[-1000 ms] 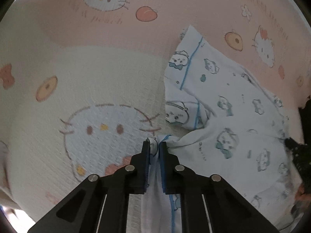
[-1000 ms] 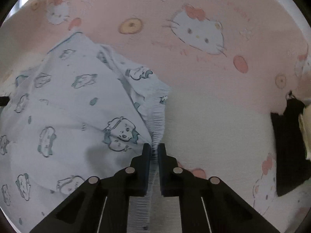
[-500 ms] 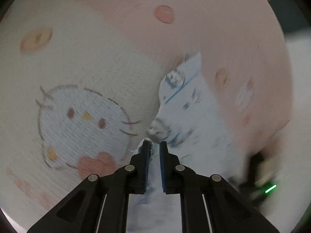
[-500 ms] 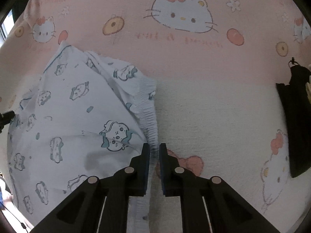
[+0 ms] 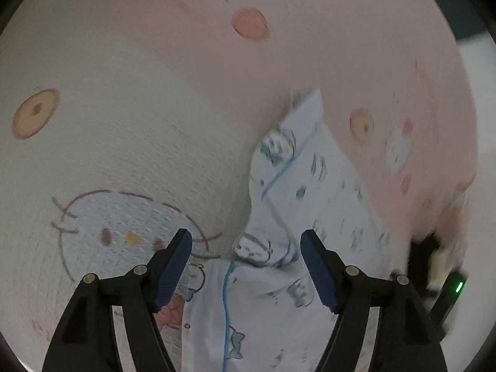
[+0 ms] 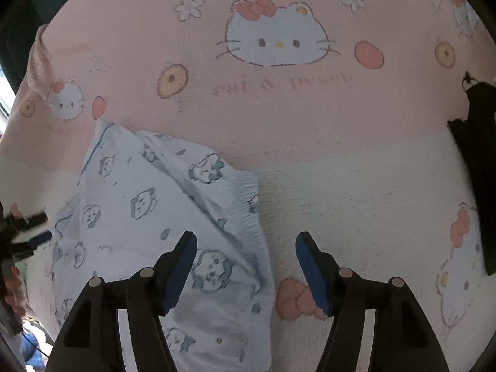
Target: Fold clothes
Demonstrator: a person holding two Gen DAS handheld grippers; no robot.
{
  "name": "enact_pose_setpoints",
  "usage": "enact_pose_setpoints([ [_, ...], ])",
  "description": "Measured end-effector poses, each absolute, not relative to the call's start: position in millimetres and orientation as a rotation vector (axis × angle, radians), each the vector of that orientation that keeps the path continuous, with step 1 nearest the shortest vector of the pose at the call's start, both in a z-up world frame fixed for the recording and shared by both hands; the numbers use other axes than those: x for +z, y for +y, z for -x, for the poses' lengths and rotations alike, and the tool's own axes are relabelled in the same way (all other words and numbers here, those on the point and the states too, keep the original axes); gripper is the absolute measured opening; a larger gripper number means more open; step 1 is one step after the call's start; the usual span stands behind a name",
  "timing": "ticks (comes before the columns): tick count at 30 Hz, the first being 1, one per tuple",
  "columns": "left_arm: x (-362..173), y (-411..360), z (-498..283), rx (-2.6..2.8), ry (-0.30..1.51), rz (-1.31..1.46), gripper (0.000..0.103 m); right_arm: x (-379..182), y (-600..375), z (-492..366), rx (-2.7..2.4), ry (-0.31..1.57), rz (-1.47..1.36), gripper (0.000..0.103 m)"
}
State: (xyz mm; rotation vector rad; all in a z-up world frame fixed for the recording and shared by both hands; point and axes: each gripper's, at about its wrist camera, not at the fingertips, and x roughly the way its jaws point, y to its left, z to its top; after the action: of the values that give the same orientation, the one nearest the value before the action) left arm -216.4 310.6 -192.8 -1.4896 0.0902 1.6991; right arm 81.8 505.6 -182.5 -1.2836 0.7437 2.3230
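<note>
My left gripper point(image 5: 246, 243) is opening; its blue pads stand apart and press on nothing, with the white printed garment point(image 5: 297, 186) lying between and beyond them. My right gripper point(image 6: 246, 246) is likewise opening, jaws apart, the garment's point(image 6: 148, 204) gathered waistband edge below the gap, untouched. The garment rests part-folded on the pink-and-cream cat-print bedspread point(image 6: 341, 117). Farther right, a black cloth item point(image 6: 477, 167) lies on the bedspread, well apart from the garment. No container is visible.
</note>
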Motion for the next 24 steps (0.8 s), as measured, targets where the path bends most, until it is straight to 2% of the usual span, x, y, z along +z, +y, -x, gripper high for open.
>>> enact_pose_setpoints([
  [3, -198.3, 318.1, 210.1, 1.674, 0.159, 1.478, 0.071, -191.8, 511.5, -87.4, 2.304, 0.778, 1.283, 0.066],
  [8, -200.5, 312.6, 215.7, 1.657, 0.084, 1.463, 0.071, -197.4, 517.4, -90.6, 2.315, 0.883, 1.237, 0.066],
  [16, -209.4, 312.7, 213.0, 1.602, 0.102, 1.482, 0.071, -208.7, 527.0, -85.5, 2.289, 1.012, 1.162, 0.065],
  [18, -207.5, 314.7, 209.9, 1.599, 0.131, 1.457, 0.069, -209.4, 525.4, -82.4, 2.294, 1.013, 1.166, 0.058],
  [19, -206.6, 316.2, 208.6, 1.596, 0.151, 1.444, 0.065, -209.1, 523.6, -80.7, 2.306, 0.992, 1.163, 0.053],
  [21, -206.4, 320.0, 205.7, 1.597, 0.211, 1.424, 0.040, -210.7, 522.1, -76.5, 2.323, 0.968, 1.171, 0.052],
  [24, -206.7, 322.3, 200.3, 1.610, 0.309, 1.381, 0.028, -215.1, 521.4, -69.4, 2.340, 0.951, 1.195, 0.043],
])
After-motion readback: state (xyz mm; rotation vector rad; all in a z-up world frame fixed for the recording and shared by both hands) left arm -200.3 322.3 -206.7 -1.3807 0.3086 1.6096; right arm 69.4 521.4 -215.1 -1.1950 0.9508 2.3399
